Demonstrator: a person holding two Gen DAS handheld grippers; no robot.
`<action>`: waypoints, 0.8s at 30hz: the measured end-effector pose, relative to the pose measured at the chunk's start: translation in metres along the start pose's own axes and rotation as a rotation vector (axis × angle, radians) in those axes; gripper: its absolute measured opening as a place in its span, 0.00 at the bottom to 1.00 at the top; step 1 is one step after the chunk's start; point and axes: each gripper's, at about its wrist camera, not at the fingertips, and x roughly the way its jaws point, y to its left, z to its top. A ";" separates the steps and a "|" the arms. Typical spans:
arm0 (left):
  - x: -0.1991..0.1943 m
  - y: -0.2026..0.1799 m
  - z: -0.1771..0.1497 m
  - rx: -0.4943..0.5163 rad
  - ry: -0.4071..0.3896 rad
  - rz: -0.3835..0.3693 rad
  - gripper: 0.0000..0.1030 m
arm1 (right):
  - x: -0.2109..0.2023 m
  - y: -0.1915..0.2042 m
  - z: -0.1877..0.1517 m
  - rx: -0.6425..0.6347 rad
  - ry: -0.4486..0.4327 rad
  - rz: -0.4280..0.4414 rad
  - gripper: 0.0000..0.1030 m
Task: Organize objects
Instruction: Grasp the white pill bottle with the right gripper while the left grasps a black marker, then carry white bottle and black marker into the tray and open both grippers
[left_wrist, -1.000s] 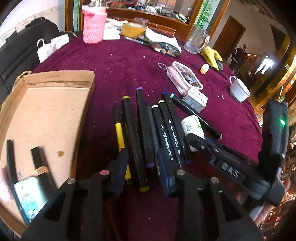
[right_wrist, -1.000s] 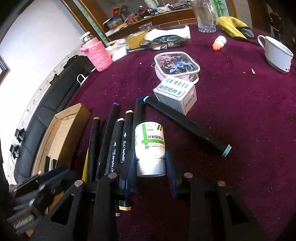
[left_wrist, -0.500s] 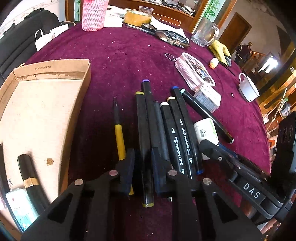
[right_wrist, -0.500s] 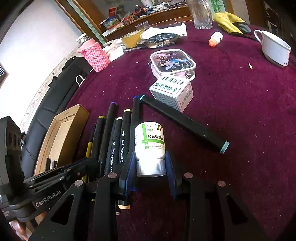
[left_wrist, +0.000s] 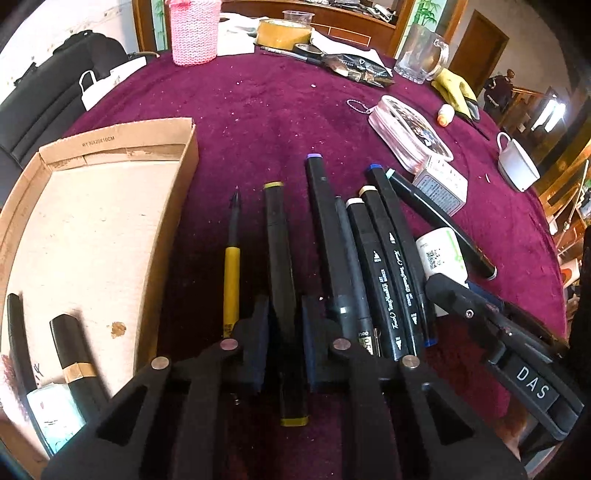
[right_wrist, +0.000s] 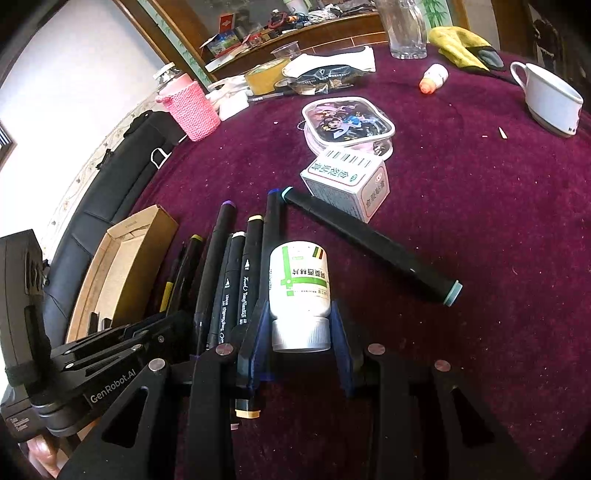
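Observation:
Several black markers (left_wrist: 373, 258) lie side by side on the maroon tablecloth. My left gripper (left_wrist: 283, 325) is shut on the black marker with yellow ends (left_wrist: 281, 266), which still lies flat. A yellow-and-black pen (left_wrist: 232, 273) lies just left of it. My right gripper (right_wrist: 299, 325) is shut on the cap end of a white medicine bottle (right_wrist: 298, 280) with a green label, lying on its side. That bottle also shows in the left wrist view (left_wrist: 441, 254). A cardboard tray (left_wrist: 92, 229) at the left holds a black tube (left_wrist: 74, 350) and a small packet.
One long black marker (right_wrist: 369, 243) lies crosswise beside a small white carton (right_wrist: 347, 181). Behind stand a clear cartoon case (right_wrist: 347, 122), a white cup (right_wrist: 550, 99), a pink knitted holder (right_wrist: 192, 110), a glass mug (left_wrist: 421, 55) and a yellow glove (right_wrist: 458, 44).
My left gripper moved forward over the marker with yellow ends and closed on it. My right gripper closed in on the white bottle's cap.

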 end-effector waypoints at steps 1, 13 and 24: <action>-0.002 0.003 0.000 -0.019 -0.007 -0.033 0.12 | 0.000 0.000 0.000 -0.002 -0.001 0.000 0.28; -0.066 0.027 -0.027 -0.120 -0.113 -0.209 0.12 | -0.018 0.012 -0.001 -0.059 -0.101 0.036 0.28; -0.118 0.108 -0.063 -0.282 -0.198 -0.218 0.12 | -0.034 0.033 -0.012 -0.120 -0.147 0.152 0.28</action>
